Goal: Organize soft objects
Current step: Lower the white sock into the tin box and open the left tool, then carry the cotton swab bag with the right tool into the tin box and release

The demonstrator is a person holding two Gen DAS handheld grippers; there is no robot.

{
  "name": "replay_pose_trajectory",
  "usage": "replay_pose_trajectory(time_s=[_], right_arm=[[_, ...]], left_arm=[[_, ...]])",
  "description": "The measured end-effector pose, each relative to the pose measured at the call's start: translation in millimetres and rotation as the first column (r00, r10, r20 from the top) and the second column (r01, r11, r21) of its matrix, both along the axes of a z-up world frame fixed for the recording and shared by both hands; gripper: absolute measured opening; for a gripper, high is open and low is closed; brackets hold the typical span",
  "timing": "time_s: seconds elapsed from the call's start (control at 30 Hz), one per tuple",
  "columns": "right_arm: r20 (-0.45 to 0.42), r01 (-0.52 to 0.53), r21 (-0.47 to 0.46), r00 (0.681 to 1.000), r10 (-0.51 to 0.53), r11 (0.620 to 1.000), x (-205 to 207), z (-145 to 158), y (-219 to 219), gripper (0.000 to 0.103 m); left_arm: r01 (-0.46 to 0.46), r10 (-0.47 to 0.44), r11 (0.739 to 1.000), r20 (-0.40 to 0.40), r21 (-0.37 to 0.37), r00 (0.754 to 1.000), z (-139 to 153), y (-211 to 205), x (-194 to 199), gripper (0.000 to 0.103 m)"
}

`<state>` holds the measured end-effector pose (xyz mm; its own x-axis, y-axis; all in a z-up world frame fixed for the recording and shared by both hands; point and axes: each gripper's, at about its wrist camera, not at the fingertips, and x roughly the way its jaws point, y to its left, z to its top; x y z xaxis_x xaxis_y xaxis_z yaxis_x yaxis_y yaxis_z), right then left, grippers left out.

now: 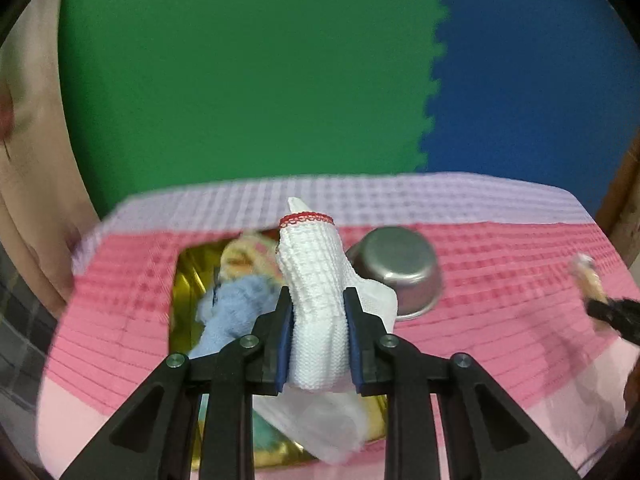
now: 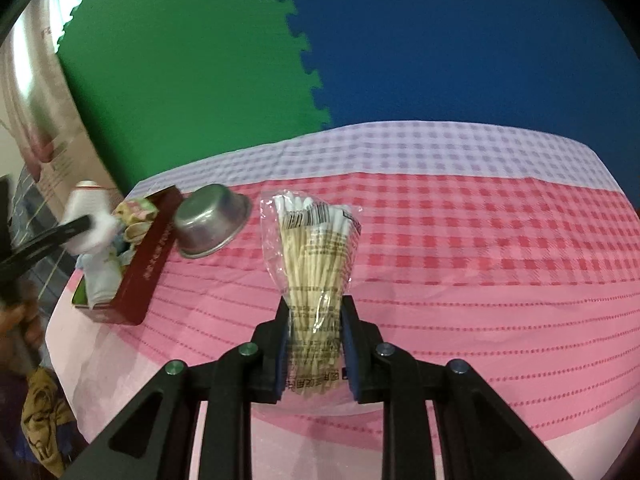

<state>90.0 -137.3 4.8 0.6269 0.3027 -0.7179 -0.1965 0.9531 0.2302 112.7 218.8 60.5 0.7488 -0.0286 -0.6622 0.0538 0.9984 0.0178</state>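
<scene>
My left gripper (image 1: 319, 300) is shut on a white knitted glove (image 1: 316, 280) with a red cuff, held upright above a box (image 1: 180, 280) with a gold lining. That box holds a light blue soft item (image 1: 232, 312) and other cloths. In the right wrist view the same box (image 2: 144, 268) shows dark red sides at the left, with the left gripper and white glove (image 2: 90, 220) over it. My right gripper (image 2: 314, 308) is shut on a clear bag of cotton swabs (image 2: 314, 248), lifted above the tablecloth.
An upturned metal bowl (image 1: 400, 268) sits just right of the box, seen as the metal bowl (image 2: 210, 220) in the right view. A pink and lilac checked cloth (image 2: 480, 248) covers the table. Green and blue foam mats (image 1: 280, 80) lie beyond the far edge.
</scene>
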Motion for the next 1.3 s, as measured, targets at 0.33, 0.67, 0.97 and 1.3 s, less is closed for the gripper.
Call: replay_pose_trajectory(time_s=[0.33, 0.67, 0.97, 1.3], right_arm=[[-0.021, -0.041, -0.004, 0.999, 0.041, 0.999, -3, -2, 24, 0.022], [0.009, -0.108, 0.006, 0.994, 0.108, 0.994, -11, 18, 57, 0.022], [-0.005, -0.306, 0.104, 0.951, 0.308, 0.946, -5, 49, 154, 0.022], [-0.115, -0.414, 0.222, 0.888, 0.446, 0.883, 36, 44, 304, 0.022]], left_arm=[[-0.082, 0.083, 0.997, -0.147, 0.014, 0.986, -69, 49, 55, 0.092], [-0.217, 0.207, 0.969, 0.088, 0.118, 0.974, -16, 50, 7, 0.103], [-0.352, 0.353, 0.936, 0.017, -0.020, 0.936, -4, 61, -103, 0.103], [-0.538, 0.541, 0.837, -0.010, 0.100, 0.841, -21, 74, -176, 0.103]])
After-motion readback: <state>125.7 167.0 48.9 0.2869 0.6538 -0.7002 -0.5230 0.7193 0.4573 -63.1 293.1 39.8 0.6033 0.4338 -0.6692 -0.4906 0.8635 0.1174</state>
